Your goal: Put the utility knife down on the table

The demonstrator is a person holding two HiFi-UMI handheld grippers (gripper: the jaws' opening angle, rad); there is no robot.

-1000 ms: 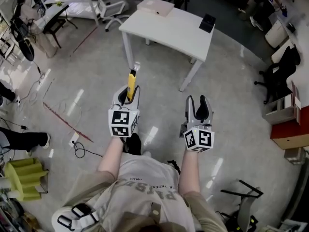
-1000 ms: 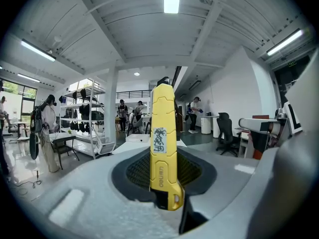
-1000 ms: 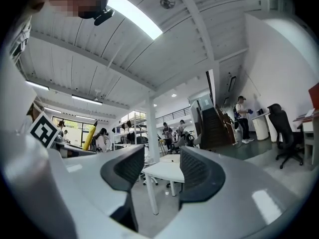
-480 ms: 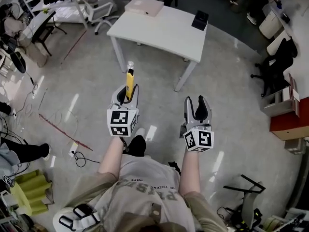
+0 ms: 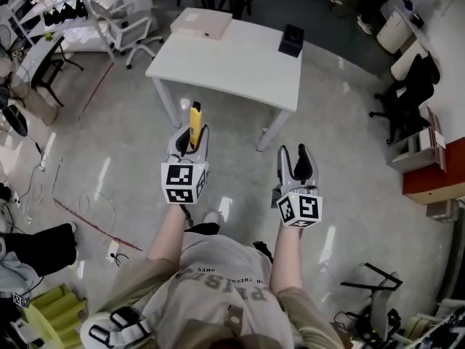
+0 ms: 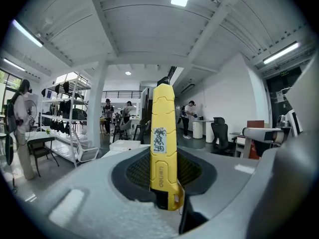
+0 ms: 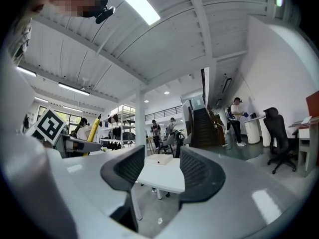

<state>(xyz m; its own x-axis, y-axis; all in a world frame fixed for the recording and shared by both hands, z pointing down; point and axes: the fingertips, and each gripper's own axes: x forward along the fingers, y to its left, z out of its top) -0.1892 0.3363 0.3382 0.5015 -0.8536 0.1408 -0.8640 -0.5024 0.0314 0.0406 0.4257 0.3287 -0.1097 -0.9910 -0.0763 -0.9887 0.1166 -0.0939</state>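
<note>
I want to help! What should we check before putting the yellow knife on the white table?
1. Utility knife gripped: ok, the left gripper is shut on its yellow body.
2. Right gripper free: ok, open with nothing in it.
3. Knife above the white table: not ok, it is short of the near edge, over the floor.
4. Bare landing spot: ok, the tan box and black box sit only along the far edge.
5. Blade pulled in: cannot tell.

place: open office/lab | cues: white desk [image 5: 225,60], office chairs [image 5: 405,99], shelving rack [image 6: 70,114]
</note>
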